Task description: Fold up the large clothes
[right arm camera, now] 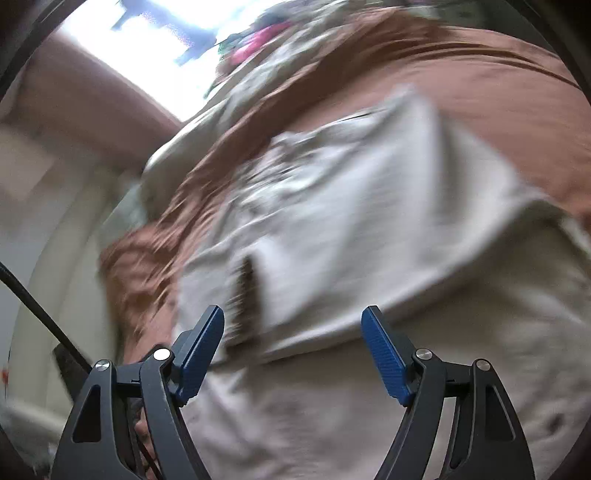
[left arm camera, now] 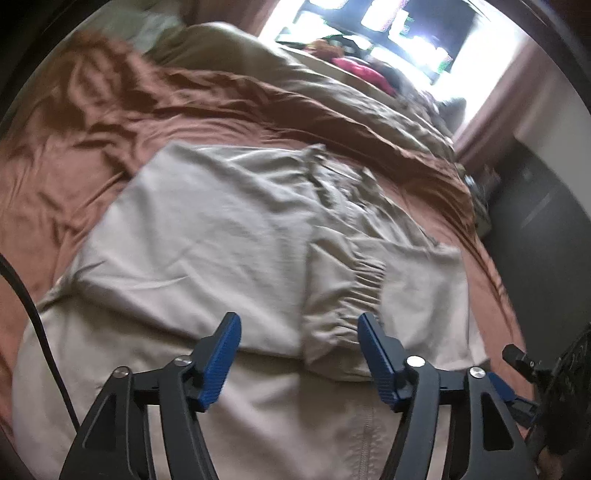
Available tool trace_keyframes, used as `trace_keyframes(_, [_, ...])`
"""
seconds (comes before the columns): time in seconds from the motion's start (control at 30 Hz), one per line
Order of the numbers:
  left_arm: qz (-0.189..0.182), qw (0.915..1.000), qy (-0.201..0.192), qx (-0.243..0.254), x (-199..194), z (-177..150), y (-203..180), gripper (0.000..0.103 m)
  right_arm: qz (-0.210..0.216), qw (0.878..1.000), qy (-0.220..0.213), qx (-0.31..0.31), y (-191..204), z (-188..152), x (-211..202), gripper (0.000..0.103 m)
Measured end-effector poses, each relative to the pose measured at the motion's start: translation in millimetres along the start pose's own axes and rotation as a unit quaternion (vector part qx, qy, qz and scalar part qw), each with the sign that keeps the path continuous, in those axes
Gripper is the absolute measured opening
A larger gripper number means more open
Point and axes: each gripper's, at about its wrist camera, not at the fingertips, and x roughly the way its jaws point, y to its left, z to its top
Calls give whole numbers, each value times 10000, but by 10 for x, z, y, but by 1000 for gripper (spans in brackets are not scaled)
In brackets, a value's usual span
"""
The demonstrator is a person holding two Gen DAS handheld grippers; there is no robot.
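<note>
Pale beige garment (left arm camera: 229, 229), seemingly trousers, spread on a bed covered by a rust-brown sheet (left arm camera: 74, 155). One part already folded over the rest, with a gathered elastic cuff (left arm camera: 354, 291) lying on top near the middle. Rumpled olive blanket (left arm camera: 295, 74) further back, bright window (left arm camera: 369, 22) beyond.

Left gripper (left arm camera: 299, 332) hovering just above the folded edge, blue pads spread wide, nothing between them. Right gripper (right arm camera: 291, 328) likewise wide open and empty, above the same cloth; right view heavily blurred, so fine detail there uncertain.

Likely risks from here:
- Folded layer lying loose, free to slide or spring back, since neither tool grips it.
- Next pinch possibly catching the brown sheet along with the garment, dragging bedding into the fold.
- Grabbing only the top layer near the cuff, leaving the lower layer behind and skewing the fold.
- Wrinkles around the cuff pressed in rather than smoothed.
</note>
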Motion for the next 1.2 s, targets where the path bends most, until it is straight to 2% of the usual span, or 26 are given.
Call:
trace_keyframes(0.1, [3,9989,173,433,170,-30,-251,72,-391,9978,-102,533,-464,-38,-174,76])
trace_keyframes(0.27, [355,9886,547,1355,465,-148,-501,75,-534,9914,-248,1165,-985,25,-395,76])
trace_keyframes(0.43, [782,9794,863,1652,753,-232,-491,76,-193,9814,-65,1909,-1295,3,-372,75])
trace_keyframes(0.47, [830,9778,909,1696,802,-228,-497,76,-133,9791,-41,2028,-1323,4,-377,74])
trace_keyframes(0.5, [857,9764,943,1741,841,-227,-510,76,-97,9774,-28,2113,-1362,8,-394,66])
trace_keyframes(0.57, [920,9716,1009,1931,921,-239,-551,76,-126,9752,-59,2210,-1401,3,-404,59])
trace_keyframes(0.6, [937,9702,1023,1985,946,-241,-564,76,-174,9753,-114,2199,-1418,6,-439,57])
trace_keyframes(0.63, [943,9696,1036,2009,972,-240,-566,76,-206,9751,-152,2202,-1447,18,-460,57])
trace_keyframes(0.7, [1051,9685,1028,2009,1023,-212,-542,76,-219,9742,-212,2236,-1411,21,-436,44])
trace_keyframes(0.73, [1125,9676,1014,2020,1035,-189,-539,76,-244,9734,-232,2266,-1397,15,-406,42])
trace_keyframes(0.8, [1275,9667,885,2036,1006,-118,-499,70,-338,9707,-333,2354,-1437,-15,-370,36])
trace_keyframes(0.87, [1576,9637,714,2033,930,-29,-410,62,-378,9676,-391,2464,-1491,-16,-302,32])
trace_keyframes(0.97, [2037,9617,522,1757,803,135,-161,60,-295,9652,-396,2569,-1488,-35,-288,32])
trace_keyframes(1.07, [2043,9681,500,1362,663,277,110,60,-301,9650,-377,2579,-1465,-37,-280,32])
trace_keyframes(1.2, [1665,9793,563,1001,586,385,257,60,-281,9639,-364,2621,-1472,-15,-249,32])
